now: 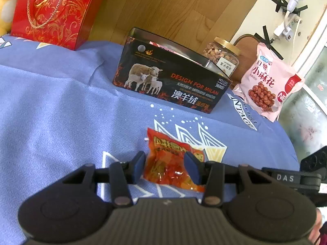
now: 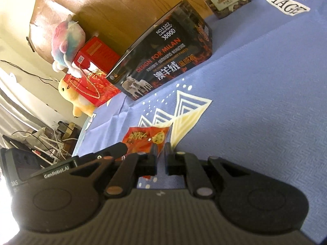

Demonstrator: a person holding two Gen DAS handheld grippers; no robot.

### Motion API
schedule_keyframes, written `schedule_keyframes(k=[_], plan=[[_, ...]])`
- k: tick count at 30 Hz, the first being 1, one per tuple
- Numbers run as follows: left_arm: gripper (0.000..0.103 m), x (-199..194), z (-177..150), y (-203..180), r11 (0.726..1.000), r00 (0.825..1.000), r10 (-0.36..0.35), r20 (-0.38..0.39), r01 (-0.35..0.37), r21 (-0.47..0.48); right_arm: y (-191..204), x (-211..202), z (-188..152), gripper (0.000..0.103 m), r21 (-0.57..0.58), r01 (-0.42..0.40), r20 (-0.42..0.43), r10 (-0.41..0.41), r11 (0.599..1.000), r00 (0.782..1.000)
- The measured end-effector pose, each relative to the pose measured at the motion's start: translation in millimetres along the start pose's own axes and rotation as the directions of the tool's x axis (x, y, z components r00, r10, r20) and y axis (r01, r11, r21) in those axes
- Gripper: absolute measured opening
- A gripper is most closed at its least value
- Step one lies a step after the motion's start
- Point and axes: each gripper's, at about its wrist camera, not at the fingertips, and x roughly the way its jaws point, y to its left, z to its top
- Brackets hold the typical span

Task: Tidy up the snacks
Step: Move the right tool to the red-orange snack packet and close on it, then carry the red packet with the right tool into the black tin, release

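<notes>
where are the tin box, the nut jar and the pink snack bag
tin box [image 1: 173,81], left wrist view, on its printed front side
nut jar [image 1: 221,56], left wrist view, on the clear wall with nuts showing
pink bag [image 1: 265,81], left wrist view, on the middle of its front

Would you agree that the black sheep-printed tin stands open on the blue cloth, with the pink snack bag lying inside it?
Not quite: the left wrist view shows the pink snack bag outside the black sheep-printed tin, propped beside it near the nut jar. The tin does stand open on the blue cloth.
</notes>
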Motion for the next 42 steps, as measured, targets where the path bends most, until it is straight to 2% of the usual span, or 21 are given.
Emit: schedule_keyframes(k=[4, 8, 9, 11, 14, 16, 18, 21, 23, 24, 26, 29, 31, 32, 33, 35, 36, 37, 39, 40, 42], plan=[[0.042, 0.0, -0.4, 0.6, 1.0, 1.0, -0.003, 0.003, 0.003, 0.002, -1.2, 10.1, 2.8, 0.008, 0.042, -0.044, -0.03, 0.045, 0.998, 0.999], [0.042, -0.1, -0.6, -0.3, 1.0, 1.0, -0.001, 0.004, 0.001, 0.006, 9.1, 19.1, 1.8, 0.007, 0.019, -0.058, -0.047, 0.059, 0.998, 0.997], [0.042, -0.4, -0.7, -0.2, 1.0, 1.0, -0.002, 0.004, 0.002, 0.005, 12.9, 19.1, 0.7, 0.003, 0.002, -0.064, -0.044, 0.064, 0.998, 0.997], [0.042, -1.7, 0.0, 1.9, 1.0, 1.0, -0.022, -0.007, 0.022, -0.009, 16.5, 18.7, -1.0, 0.002, 0.011, -0.107, -0.061, 0.107, 0.994, 0.992], [0.053, -11.0, 5.1, 12.2, 0.995, 0.997, -0.072, -0.004, 0.071, -0.065, 17.4, 5.6, 3.4, 0.002, 0.032, -0.133, -0.021, 0.133, 0.991, 0.991], [0.067, -23.4, 9.1, 19.2, 0.993, 0.996, -0.077, 0.042, 0.081, -0.091, 9.4, -6.9, 10.8, 0.002, 0.086, -0.181, 0.009, 0.18, 0.98, 0.984], [0.074, -35.4, 15.0, 27.8, 0.987, 0.992, -0.097, 0.077, 0.106, -0.121, -0.4, -17.8, 17.1, 0.002, 0.148, -0.242, 0.026, 0.241, 0.959, 0.97], [0.083, -43.2, 22.0, 40.5, 0.965, 0.981, -0.174, 0.088, 0.187, -0.181, -8.6, -28.0, 21.2, 0.002, 0.211, -0.314, 0.059, 0.308, 0.926, 0.949], [0.083, -44.6, 23.7, 43.2, 0.966, 0.983, -0.157, 0.095, 0.173, -0.193, -4.7, -32.0, 21.2, 0.003, 0.157, -0.276, 0.078, 0.266, 0.948, 0.961], [0.083, -43.5, 23.9, 44.2, 0.968, 0.985, -0.147, 0.094, 0.162, -0.193, 1.8, -32.3, 21.2, 0.007, 0.1, -0.207, 0.073, 0.201, 0.973, 0.977], [0.082, -36.4, 25.1, 45.3, 0.968, 0.988, -0.139, 0.068, 0.15, -0.203, 11.7, -27.4, 21.8, 0.008, 0.027, -0.081, 0.036, 0.08, 0.996, 0.996], [0.082, -19.3, 26.8, 42.2, 0.971, 0.99, -0.143, 0.004, 0.141, -0.195, 19.3, -13.4, 20.1, 0.009, -0.026, -0.026, -0.026, 0.025, 0.999, 0.999], [0.082, -5.1, 25.5, 38.4, 0.977, 0.99, -0.126, -0.06, 0.113, -0.183, 26.1, -4.8, 16.2, 0.015, -0.106, 0.025, -0.046, -0.03, 0.994, 0.999], [0.082, -3.3, 23.8, 35.3, 0.98, 0.992, -0.119, -0.048, 0.11, -0.163, 29.1, 0.8, 12.7, 0.02, -0.139, 0.048, -0.06, -0.057, 0.989, 0.997], [0.081, -2.2, 22.9, 32.1, 0.983, 0.992, -0.115, -0.051, 0.106, -0.15, 27.2, 4.4, 8.0, 0.019, -0.16, 0.046, -0.07, -0.058, 0.986, 0.996], [0.064, 0.4, 20.3, 32.3, 0.976, 0.985, -0.157, -0.075, 0.143, -0.167, 26.7, 4.9, 3.9, 0.019, -0.184, 0.031, -0.056, -0.042, 0.982, 0.998], [0.048, 4.3, 19.0, 33.7, 0.965, 0.975, -0.198, -0.103, 0.175, -0.196, 25.4, 4.9, 3.1, 0.019, -0.188, 0.028, -0.054, -0.038, 0.982, 0.998], [0.045, 7.9, 16.8, 35.0, 0.954, 0.966, -0.227, -0.12, 0.197, -0.225, 23.8, 5.0, 3.1, 0.019, -0.182, 0.021, -0.053, -0.031, 0.983, 0.998], [0.045, 6.7, 13.8, 32.7, 0.954, 0.968, -0.226, -0.109, 0.197, -0.228, 17.4, 5.3, 3.9, 0.019, -0.157, 0.0, -0.049, -0.008, 0.988, 0.999], [0.039, 6.2, 12.4, 30.4, 0.955, 0.969, -0.224, -0.103, 0.197, -0.223, 13.9, 5.0, 4.2, 0.019, -0.142, -0.013, -0.049, 0.007, 0.99, 0.999], [0.021, 6.5, 10.6, 27.1, 0.957, 0.972, -0.216, -0.092, 0.192, -0.217, 6.9, 1.5, 4.6, 0.019, -0.104, -0.04, -0.041, 0.036, 0.994, 0.999]])
